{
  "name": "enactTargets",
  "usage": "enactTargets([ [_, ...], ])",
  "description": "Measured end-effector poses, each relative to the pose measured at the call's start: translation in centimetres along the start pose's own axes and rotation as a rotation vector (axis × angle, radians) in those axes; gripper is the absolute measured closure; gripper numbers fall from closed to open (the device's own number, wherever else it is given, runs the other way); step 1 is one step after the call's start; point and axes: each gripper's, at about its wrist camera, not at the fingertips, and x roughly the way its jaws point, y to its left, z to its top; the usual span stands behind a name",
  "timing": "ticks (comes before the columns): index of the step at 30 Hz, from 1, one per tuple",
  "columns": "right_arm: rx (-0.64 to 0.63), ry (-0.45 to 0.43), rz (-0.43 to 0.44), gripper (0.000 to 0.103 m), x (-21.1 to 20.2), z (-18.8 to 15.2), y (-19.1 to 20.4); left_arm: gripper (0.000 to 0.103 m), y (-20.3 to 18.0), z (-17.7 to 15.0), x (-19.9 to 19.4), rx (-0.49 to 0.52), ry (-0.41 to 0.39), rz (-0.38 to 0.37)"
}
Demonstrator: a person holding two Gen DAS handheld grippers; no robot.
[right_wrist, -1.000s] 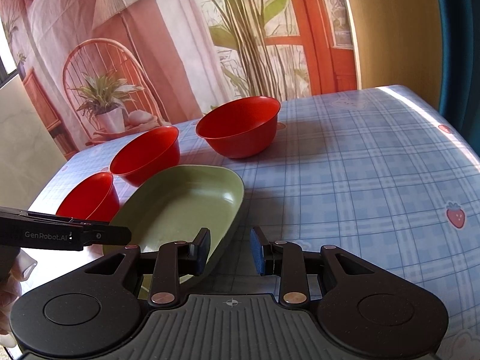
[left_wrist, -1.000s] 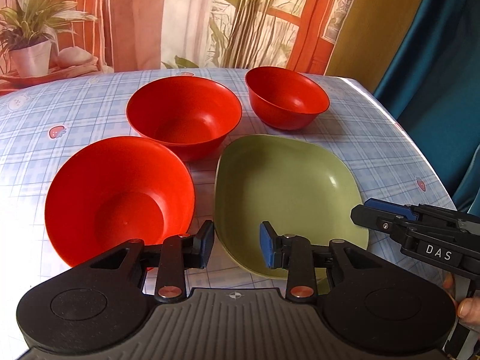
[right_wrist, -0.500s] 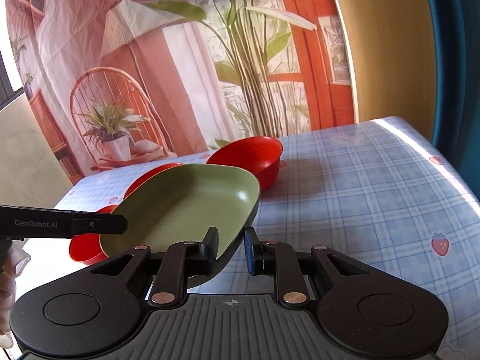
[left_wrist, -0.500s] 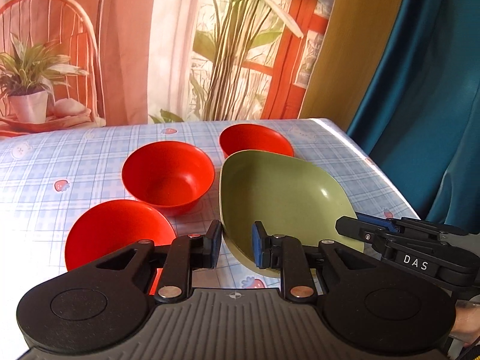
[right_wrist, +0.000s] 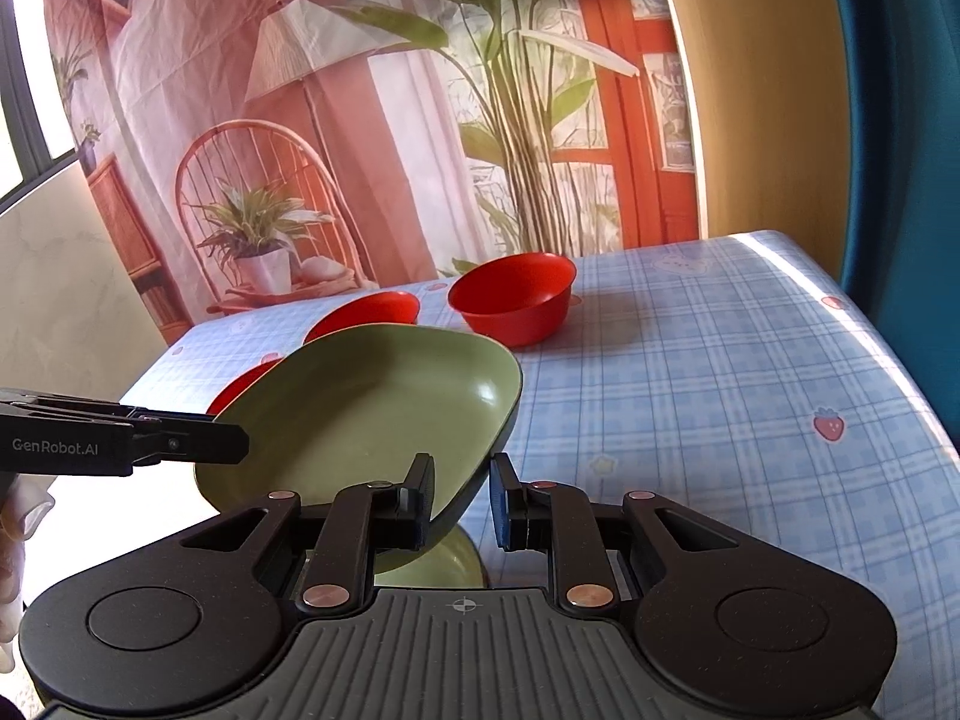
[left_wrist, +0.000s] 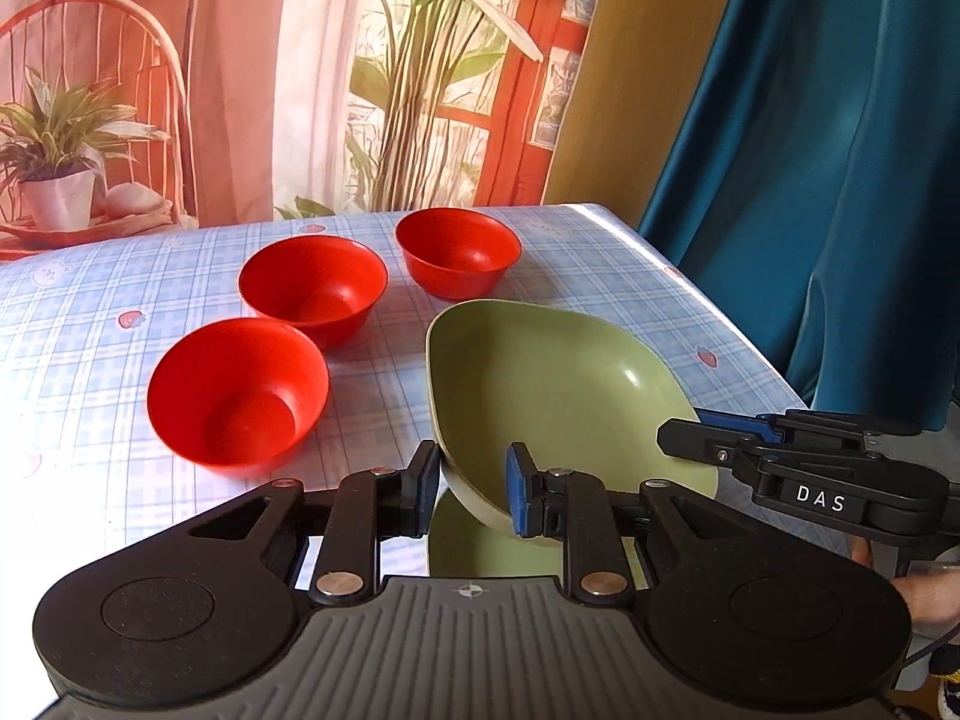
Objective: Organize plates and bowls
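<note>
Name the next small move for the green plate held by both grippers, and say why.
Probably carry the green plate sideways to bare tablecloth and lower it level. Both the left gripper and right gripper pinch its rim, it hangs tilted above the table, and the three red bowls fill the other side.

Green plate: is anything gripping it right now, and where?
Yes. The green plate is held at its rim by both: left hand-held gripper on one near corner, right hand-held gripper on the other.
</note>
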Motion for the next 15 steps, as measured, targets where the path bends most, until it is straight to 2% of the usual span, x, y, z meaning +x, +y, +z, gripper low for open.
enactTargets([
  [2,-0.003,0.015,0.006,0.084,-0.6,-0.8,0.5,0.071,-0.3,-0.8,-0.6,-0.005,0.004,-0.009],
  [15,-0.057,0.086,-0.009,0.082,-2.1,-2.9,2.6,0.071,-0.5,-4.5,-1.7,-0.054,0.044,-0.023],
])
